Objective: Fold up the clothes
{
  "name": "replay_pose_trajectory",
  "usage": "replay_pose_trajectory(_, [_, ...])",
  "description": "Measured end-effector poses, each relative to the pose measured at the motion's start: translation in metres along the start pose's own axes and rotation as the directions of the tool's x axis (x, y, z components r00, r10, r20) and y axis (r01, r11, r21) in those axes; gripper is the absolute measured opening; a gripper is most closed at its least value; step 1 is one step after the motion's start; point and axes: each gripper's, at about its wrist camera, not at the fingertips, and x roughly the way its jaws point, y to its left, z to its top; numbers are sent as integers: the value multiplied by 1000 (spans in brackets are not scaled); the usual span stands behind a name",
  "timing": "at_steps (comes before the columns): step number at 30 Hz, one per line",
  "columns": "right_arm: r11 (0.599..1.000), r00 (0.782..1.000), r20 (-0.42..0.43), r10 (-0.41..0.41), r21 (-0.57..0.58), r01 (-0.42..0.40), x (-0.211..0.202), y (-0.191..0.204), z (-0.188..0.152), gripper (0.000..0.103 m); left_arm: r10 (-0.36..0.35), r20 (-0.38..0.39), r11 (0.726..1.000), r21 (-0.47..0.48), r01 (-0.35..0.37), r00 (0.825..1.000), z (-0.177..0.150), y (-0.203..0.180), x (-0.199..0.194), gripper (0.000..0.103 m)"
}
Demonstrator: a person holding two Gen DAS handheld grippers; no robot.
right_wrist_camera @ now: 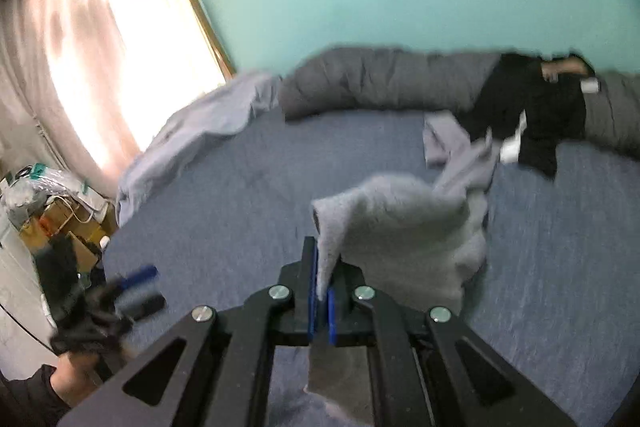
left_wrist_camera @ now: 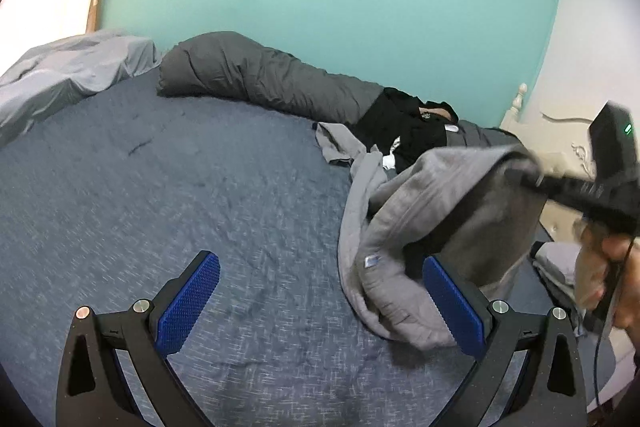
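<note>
My right gripper is pinching a corner of the grey garment, jaws clamped, lifting it off the blue bedspread. My left gripper is hanging with jaws wide apart, empty. Black clothes are lying at one o'clock against the grey bolster.

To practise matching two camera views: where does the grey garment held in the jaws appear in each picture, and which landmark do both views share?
Left wrist view: the grey garment hangs right of centre, lifted off the blue bedspread.
Right wrist view: it is at centre, just above the closed jaws of the right gripper.
Shared landmark: the black clothing lying against the dark grey bolster.
</note>
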Motion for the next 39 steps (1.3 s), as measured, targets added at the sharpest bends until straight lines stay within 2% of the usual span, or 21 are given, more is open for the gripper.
replay_pose_trajectory(3, [997, 997, -61, -54, 57, 58, 25, -16, -25, 4, 4, -26, 1000, 18, -4, 1000, 1, -2, 7, 103])
replay_pose_trajectory(8, [979, 975, -142, -172, 87, 186, 56, -43, -62, 4, 8, -97, 999, 53, -3, 995, -10, -7, 37, 103])
replay_pose_trajectory(11, [968, 971, -162, -177, 149, 202, 60, -63, -76, 5, 2, -135, 998, 58, 6, 991, -17, -10, 59, 103])
replay_pose_trajectory(14, [958, 967, -146, -208, 168, 231, 53, -76, -84, 16, 2, -160, 998, 60, 8, 987, -21, -13, 80, 103])
replay_pose_trajectory(16, [954, 968, -128, -216, 184, 237, 43, -80, -91, 40, 4, -173, 997, 70, 9, 985, -22, -17, 92, 103])
replay_pose_trajectory(20, [940, 969, -86, -230, 238, 245, 20, -91, -104, 50, 14, -195, 991, 132, 12, 981, -23, -33, 117, 103])
replay_pose_trajectory(24, [917, 963, -70, -259, 294, 268, -3, -98, -125, 52, 15, -203, 982, 189, 24, 979, -21, -49, 135, 103])
replay_pose_trajectory(27, [899, 961, -108, -253, 342, 275, -6, -107, -146, 53, 19, -214, 973, 229, 31, 977, -22, -61, 149, 103])
replay_pose_trajectory(35, [843, 959, -193, -205, 464, 274, 10, -123, -203, 53, 42, -246, 933, 356, 51, 968, -27, -92, 181, 103])
replay_pose_trajectory(39, [821, 955, -209, -211, 492, 289, 22, -119, -218, 53, 20, -271, 921, 380, 88, 962, -23, -103, 199, 103])
